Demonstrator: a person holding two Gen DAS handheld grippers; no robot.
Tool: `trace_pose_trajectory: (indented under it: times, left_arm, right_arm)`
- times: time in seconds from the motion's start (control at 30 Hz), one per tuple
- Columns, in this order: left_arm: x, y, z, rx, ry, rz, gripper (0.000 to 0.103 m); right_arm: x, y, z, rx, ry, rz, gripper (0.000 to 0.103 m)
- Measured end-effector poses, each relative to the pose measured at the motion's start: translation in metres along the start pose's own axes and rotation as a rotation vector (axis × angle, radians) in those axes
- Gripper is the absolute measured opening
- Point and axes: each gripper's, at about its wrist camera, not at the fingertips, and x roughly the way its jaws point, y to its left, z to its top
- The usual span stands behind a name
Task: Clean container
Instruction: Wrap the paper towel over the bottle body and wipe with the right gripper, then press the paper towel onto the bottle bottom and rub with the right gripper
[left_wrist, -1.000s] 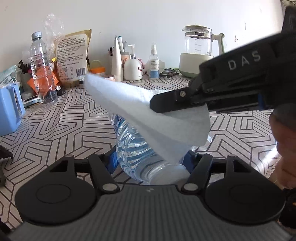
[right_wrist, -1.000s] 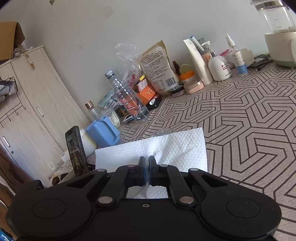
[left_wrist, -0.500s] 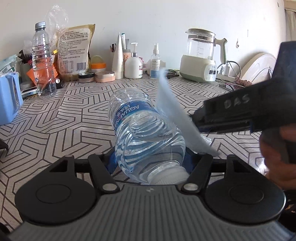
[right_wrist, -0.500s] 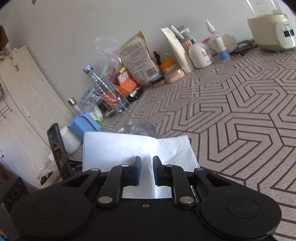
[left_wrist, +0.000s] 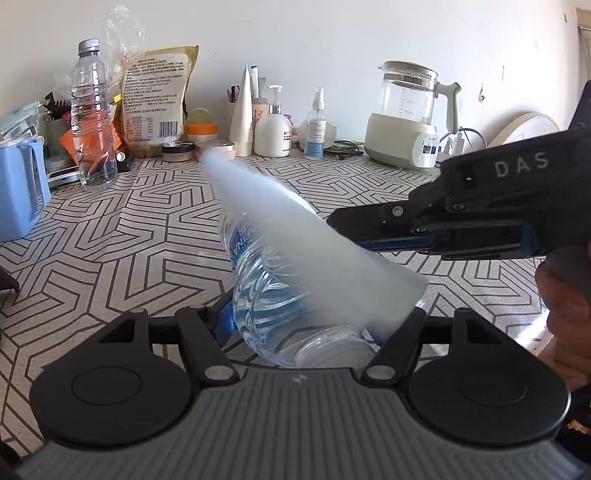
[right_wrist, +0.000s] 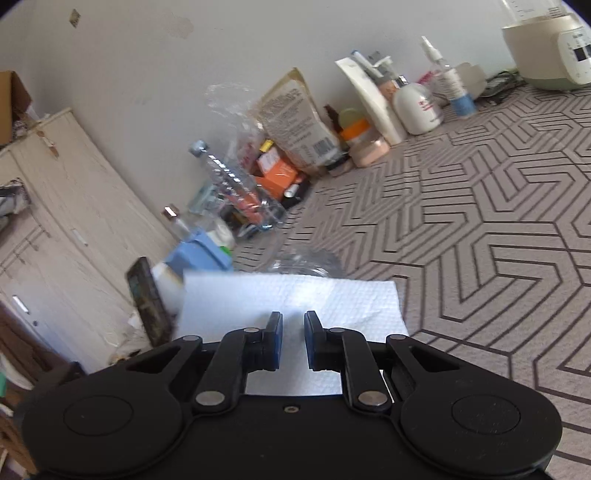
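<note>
My left gripper (left_wrist: 317, 325) is clamped on a clear ribbed water bottle (left_wrist: 273, 291) with a blue label, its long axis pointing away from me above the patterned table (left_wrist: 110, 229). It looks empty. A white paper towel (right_wrist: 291, 299) drapes over it; my right gripper (right_wrist: 293, 341) is slightly parted around the towel.

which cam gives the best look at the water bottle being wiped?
Left wrist: the water bottle lies lengthwise in the left tool, blue label and ribbed body visible, paper towel draped across it. Right wrist shows only a blurred clear sliver beyond the towel's far edge.
</note>
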Motion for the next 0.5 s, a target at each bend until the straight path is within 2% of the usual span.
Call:
trace_pose_trajectory:
  times: [0.13, 0.2, 0.3, 0.37, 0.5]
  left_arm:
    - [-0.001, 0.001, 0.001, -0.006, -0.002, 0.004, 0.068]
    - [-0.002, 0.002, 0.001, -0.008, -0.005, 0.007, 0.069]
    - [-0.001, 0.003, 0.001, -0.016, -0.006, 0.007, 0.069]
    - [-0.001, 0.006, 0.001, -0.042, -0.009, -0.009, 0.070]
    - [-0.001, 0.009, 0.001, -0.062, -0.010, -0.022, 0.070]
  right_arm:
    - [0.001, 0.001, -0.001, -0.011, -0.007, -0.013, 0.025]
    - [0.002, -0.003, -0.001, -0.001, -0.006, -0.017, 0.038]
    - [0.006, -0.011, 0.000, 0.020, -0.001, -0.003, 0.048]
    - [0.007, -0.015, 0.000, 0.033, 0.006, 0.011, 0.052]
    - [0.010, -0.023, 0.000, 0.067, 0.018, 0.040, 0.053]
